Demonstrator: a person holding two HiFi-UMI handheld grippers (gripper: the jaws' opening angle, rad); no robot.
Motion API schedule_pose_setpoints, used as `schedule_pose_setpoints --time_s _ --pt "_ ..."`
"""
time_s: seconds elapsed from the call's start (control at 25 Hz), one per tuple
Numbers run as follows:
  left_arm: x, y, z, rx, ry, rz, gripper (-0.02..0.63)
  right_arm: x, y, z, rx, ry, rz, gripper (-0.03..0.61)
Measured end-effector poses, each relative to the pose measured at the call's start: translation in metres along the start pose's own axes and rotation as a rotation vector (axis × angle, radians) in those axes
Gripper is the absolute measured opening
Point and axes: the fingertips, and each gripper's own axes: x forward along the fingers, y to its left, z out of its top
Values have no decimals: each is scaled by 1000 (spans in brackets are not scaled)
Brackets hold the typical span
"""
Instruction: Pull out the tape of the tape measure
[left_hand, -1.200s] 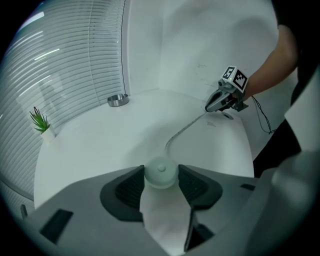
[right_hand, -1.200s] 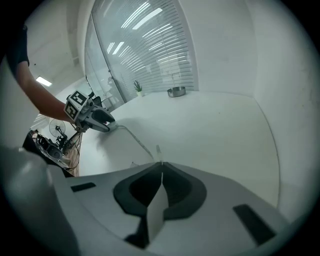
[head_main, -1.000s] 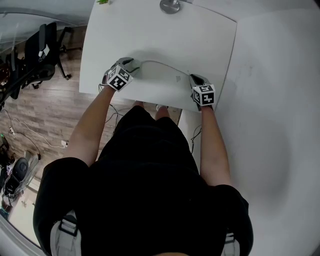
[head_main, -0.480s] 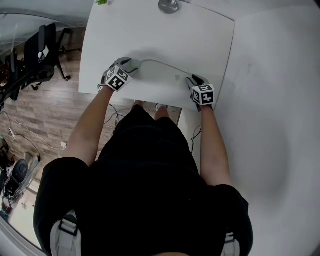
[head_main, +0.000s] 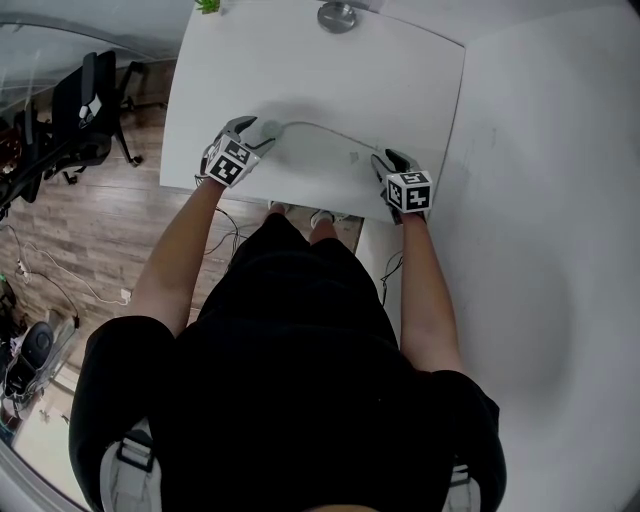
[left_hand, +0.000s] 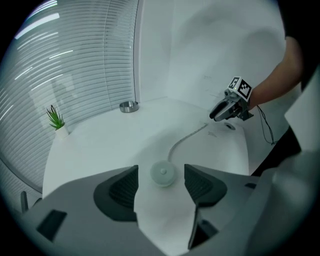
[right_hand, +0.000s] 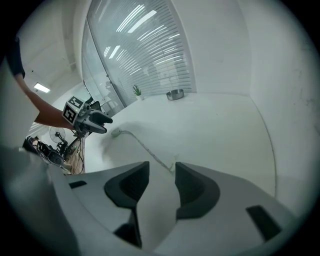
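The white counter (head_main: 300, 70) carries everything. On the left side of the counter's near edge, the left tongs (head_main: 252, 131) are opening, and their pads stand clear of the round tape measure case (left_hand: 163, 173), which lies on the counter between them. At the counter's near right corner the right tongs (right_hand: 162, 171) are opening too and grip nothing. The pulled-out tape (left_hand: 186, 139) curves across the counter from the case and ends just ahead of them.
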Motion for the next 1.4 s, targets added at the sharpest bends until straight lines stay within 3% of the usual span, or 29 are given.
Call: schedule_pose_setpoints --time_s 0.48,1.4 --pt "-59 -9 65 -55 -206 22 302 -36 46 57 -74 -171 50 169" --pt "-189 -54 230 42 -639 23 255 -170 137 193 -188 -588 160 146"
